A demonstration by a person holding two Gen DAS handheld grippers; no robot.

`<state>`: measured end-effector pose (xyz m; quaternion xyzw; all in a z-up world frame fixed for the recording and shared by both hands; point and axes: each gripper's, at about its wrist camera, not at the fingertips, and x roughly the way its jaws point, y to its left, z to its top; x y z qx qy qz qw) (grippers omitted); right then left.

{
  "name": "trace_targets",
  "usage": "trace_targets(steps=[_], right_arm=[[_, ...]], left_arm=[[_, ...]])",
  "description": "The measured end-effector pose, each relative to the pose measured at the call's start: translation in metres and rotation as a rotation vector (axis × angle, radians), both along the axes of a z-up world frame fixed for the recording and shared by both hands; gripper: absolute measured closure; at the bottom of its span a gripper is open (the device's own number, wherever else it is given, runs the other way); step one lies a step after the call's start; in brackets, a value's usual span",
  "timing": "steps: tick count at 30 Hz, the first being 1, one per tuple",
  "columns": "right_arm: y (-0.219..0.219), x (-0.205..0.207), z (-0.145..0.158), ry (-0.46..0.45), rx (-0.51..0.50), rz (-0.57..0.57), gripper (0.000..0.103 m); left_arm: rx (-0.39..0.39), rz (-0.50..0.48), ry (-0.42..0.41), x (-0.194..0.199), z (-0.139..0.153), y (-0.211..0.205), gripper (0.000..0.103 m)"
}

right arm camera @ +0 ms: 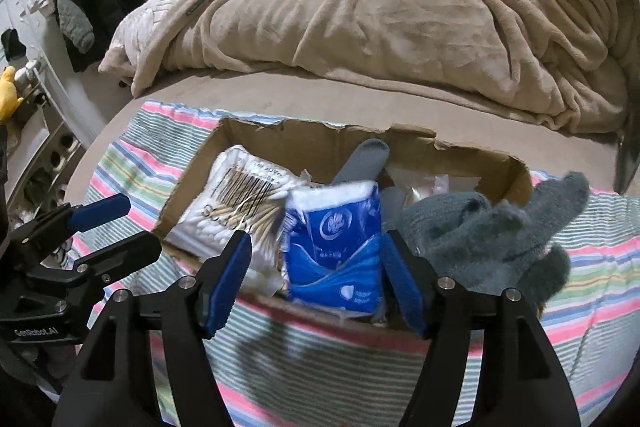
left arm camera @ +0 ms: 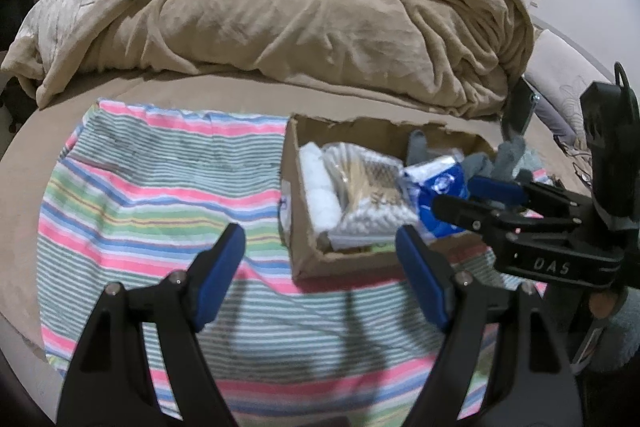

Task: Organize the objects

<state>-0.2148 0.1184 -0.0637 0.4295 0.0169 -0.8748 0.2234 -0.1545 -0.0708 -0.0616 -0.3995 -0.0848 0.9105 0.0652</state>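
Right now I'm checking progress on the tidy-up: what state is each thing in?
Cardboard box: open, torn rim, on the striped cloth.
Tissue pack: sealed, upright in the box, between the right claw's fingers, untouched.
Cotton swab bag: lying in the box.
Grey glove: draped over the box's right edge.
Left claw: open, empty.
Right claw: open.

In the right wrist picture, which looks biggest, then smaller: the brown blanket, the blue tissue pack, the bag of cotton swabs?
1. brown blanket, by far.
2 and 3. blue tissue pack and bag of cotton swabs look alike; the pack sits nearer the camera, so no ranking.
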Motion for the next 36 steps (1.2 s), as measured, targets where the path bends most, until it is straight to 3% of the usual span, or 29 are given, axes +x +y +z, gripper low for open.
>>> trace_targets(steps=[20,36], right_arm=[[0.029,0.073,0.034,0.052,-0.017,-0.011,0.032],[0.058,0.145,0.050,0.071,-0.028,-0.033,0.031]], left_arm=[[-0.012,-0.009,0.052,0.071,0.044,0.032,0.024],[-0.010,-0.018,0.045,0.136,0.049,0.056,0.024]])
